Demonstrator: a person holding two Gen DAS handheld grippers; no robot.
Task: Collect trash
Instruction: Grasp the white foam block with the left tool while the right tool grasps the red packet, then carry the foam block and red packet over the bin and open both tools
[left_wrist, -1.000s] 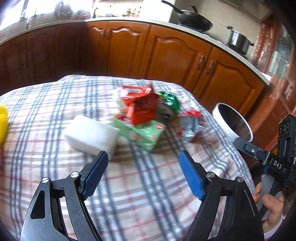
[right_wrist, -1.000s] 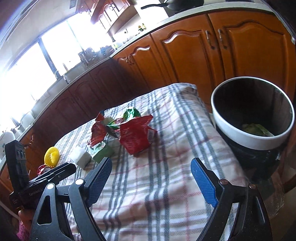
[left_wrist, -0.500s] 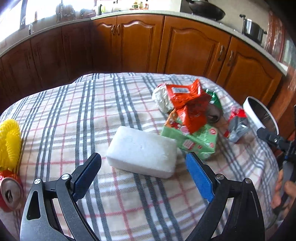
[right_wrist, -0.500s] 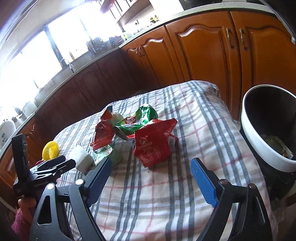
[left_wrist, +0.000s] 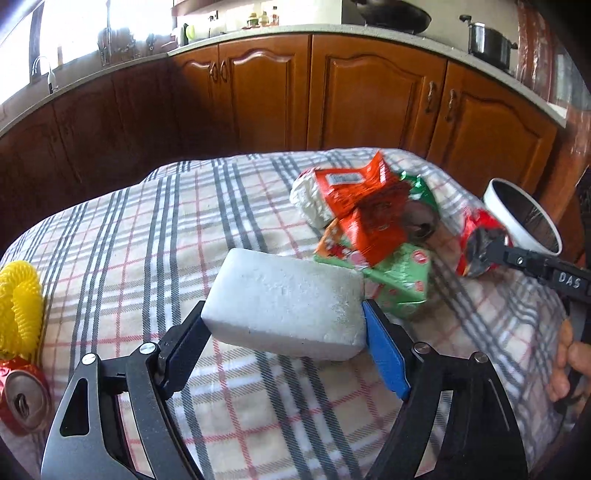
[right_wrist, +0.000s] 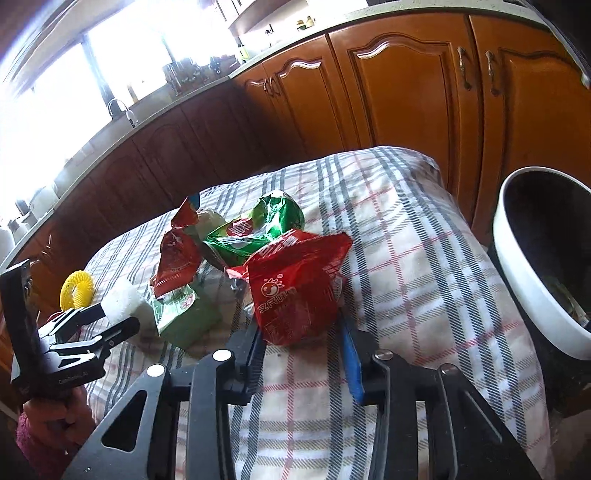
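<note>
Left gripper (left_wrist: 284, 325): your fingers sit on either side of the white foam block (left_wrist: 288, 302), both pads against its ends, gripping it low over the cloth (left_wrist: 147, 229).
Right gripper (right_wrist: 303, 339): your fingers have closed in on the lower edge of the red bag (right_wrist: 295, 284); the blue pad presses its right side.
Foam block: near the middle of the cloth, touching the green packet (left_wrist: 402, 288) on its right.
Trash pile: orange wrapper (left_wrist: 365, 214), green foil bag (right_wrist: 258, 229) and a white wad (left_wrist: 310, 203) heaped together behind the green packet.
Bin (right_wrist: 532, 266): white-rimmed, dark inside, just off the table's right edge, near your red bag.
Left edge: yellow coil (left_wrist: 18, 306) with a red can (left_wrist: 22, 398) just in front of it, well apart from the pile.
</note>
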